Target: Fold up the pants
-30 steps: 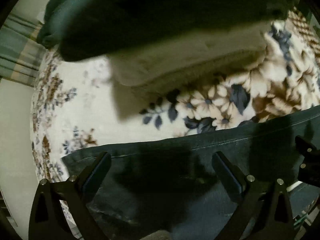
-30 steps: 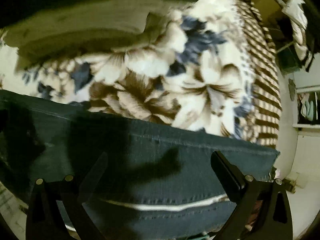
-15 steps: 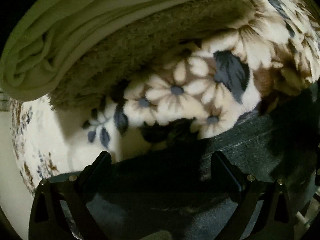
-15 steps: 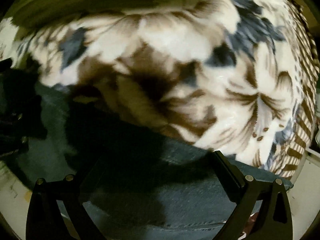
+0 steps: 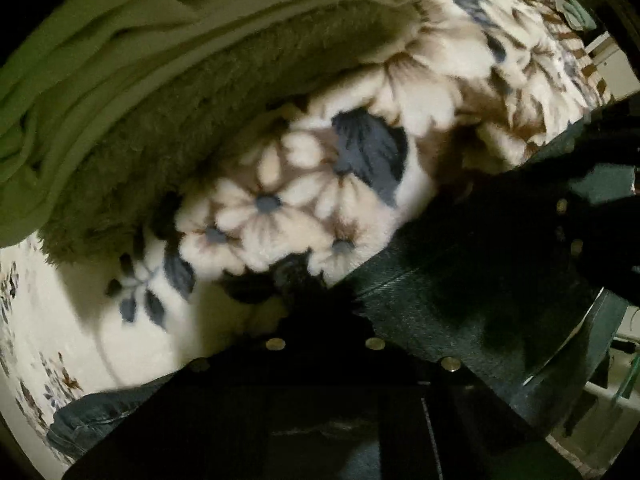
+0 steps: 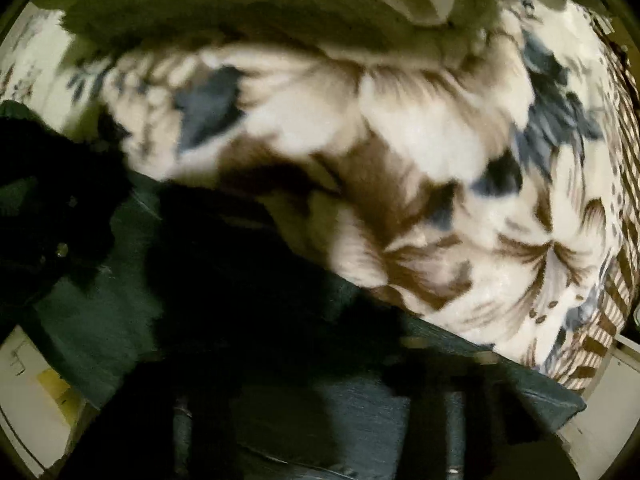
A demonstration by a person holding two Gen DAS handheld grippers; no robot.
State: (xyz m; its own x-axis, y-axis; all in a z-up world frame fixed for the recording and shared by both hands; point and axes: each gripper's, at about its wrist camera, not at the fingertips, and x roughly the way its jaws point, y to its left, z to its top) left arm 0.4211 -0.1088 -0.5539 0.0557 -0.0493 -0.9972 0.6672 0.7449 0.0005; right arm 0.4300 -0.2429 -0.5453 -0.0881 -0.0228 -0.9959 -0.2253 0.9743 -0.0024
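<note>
Two sets of tongs point down at dark denim pants (image 5: 460, 312) spread along the near edge of a bed. The left tongs (image 5: 320, 304) are pressed together, pinching the pants' upper edge where it meets a flowered blanket (image 5: 280, 200). The right tongs (image 6: 316, 344) are closing with the denim (image 6: 320, 412) between them; blur and shadow hide whether they grip it yet. The right tongs also show at the right edge of the left view (image 5: 592, 220). Beyond the blanket (image 6: 420, 140) lies a folded olive-green cloth (image 5: 120, 80).
</note>
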